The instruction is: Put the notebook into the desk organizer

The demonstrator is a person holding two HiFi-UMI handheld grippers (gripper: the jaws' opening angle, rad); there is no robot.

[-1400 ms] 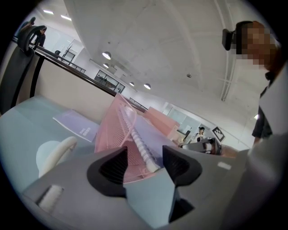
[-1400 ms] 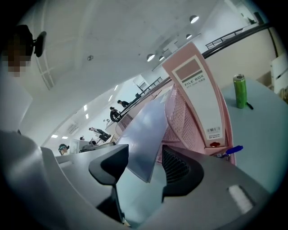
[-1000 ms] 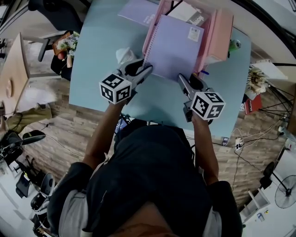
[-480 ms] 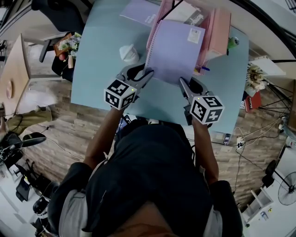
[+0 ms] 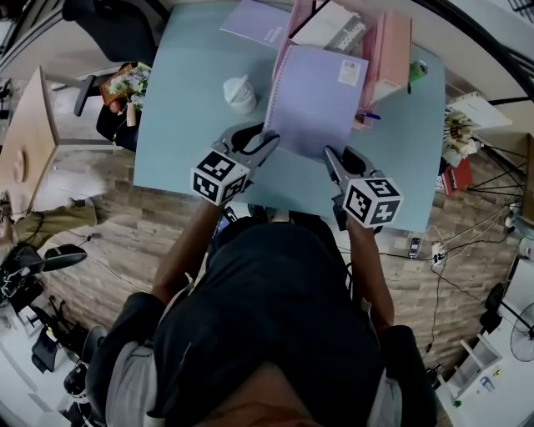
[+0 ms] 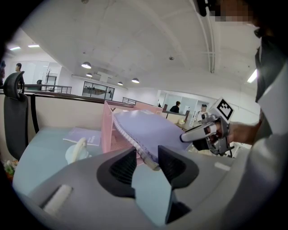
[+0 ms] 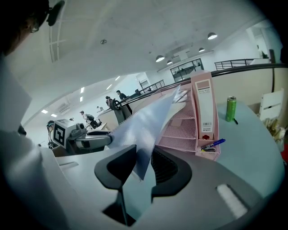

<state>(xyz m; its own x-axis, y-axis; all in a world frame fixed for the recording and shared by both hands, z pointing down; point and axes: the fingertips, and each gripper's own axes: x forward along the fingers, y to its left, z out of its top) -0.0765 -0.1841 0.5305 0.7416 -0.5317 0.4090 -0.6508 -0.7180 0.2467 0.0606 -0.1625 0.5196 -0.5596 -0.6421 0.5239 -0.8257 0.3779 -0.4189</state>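
Lilac notebook [image 5: 313,100] in just-closed right tool [image 5: 330,155]

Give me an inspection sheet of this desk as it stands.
Surface: light blue table.
Job's things: purple notebook raised and tilted, far edge at the pink desk organizer; not yet in.
Clutter: second notebook lying flat, white cup-like object, green can, blue pen.
Grippers: left gripper shut on the spiral corner; right gripper, jaws have just been closing, shut on the other near corner.
Cables: several on the floor.
Surroundings: wooden floor, office chair.
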